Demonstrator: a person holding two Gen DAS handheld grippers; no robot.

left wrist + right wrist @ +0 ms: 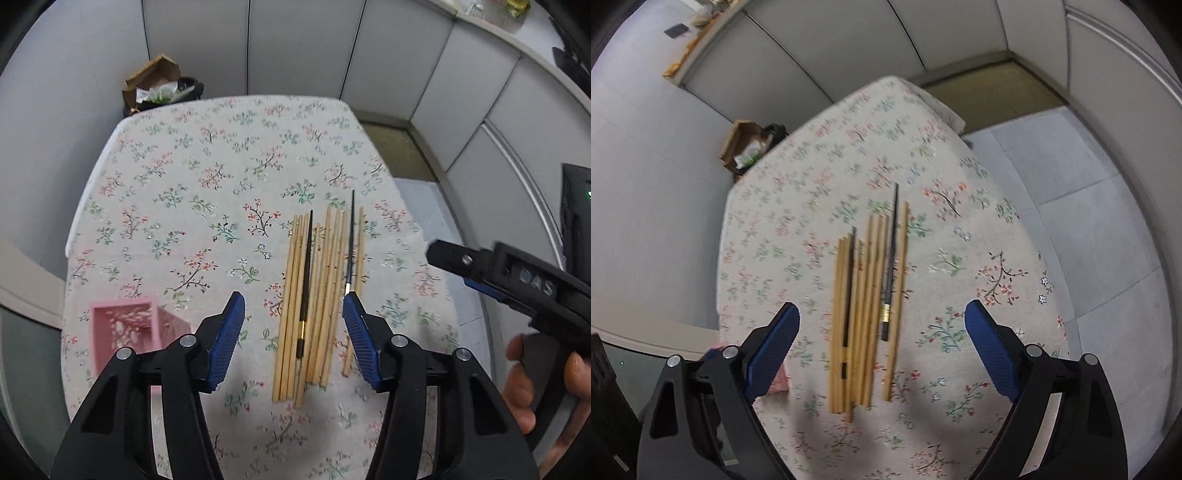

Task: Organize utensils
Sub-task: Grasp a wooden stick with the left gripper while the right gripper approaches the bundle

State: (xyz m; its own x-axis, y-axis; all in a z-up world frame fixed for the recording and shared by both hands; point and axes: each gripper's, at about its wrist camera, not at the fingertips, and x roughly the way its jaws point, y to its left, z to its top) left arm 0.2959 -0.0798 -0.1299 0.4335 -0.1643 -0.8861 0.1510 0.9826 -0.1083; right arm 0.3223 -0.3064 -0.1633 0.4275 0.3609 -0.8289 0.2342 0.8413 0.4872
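Several bamboo chopsticks (317, 295) lie side by side on the floral tablecloth (207, 192), with two black chopsticks (306, 280) among them. My left gripper (293, 306) is open and empty, hovering above their near ends. A pink slotted basket (125, 328) stands to its left. My right gripper (443, 254) enters from the right side. In the right wrist view my right gripper (882, 321) is open and empty above the same chopsticks (864, 306), with one black chopstick (890, 266) right of the middle. A corner of the pink basket (779, 380) shows behind its left finger.
A box and a bin with rubbish (159, 88) stand on the floor beyond the table's far left corner. Grey partition walls (295, 44) surround the table. Grey floor tiles (1071, 192) lie to the right. A black device (576, 221) stands at the right edge.
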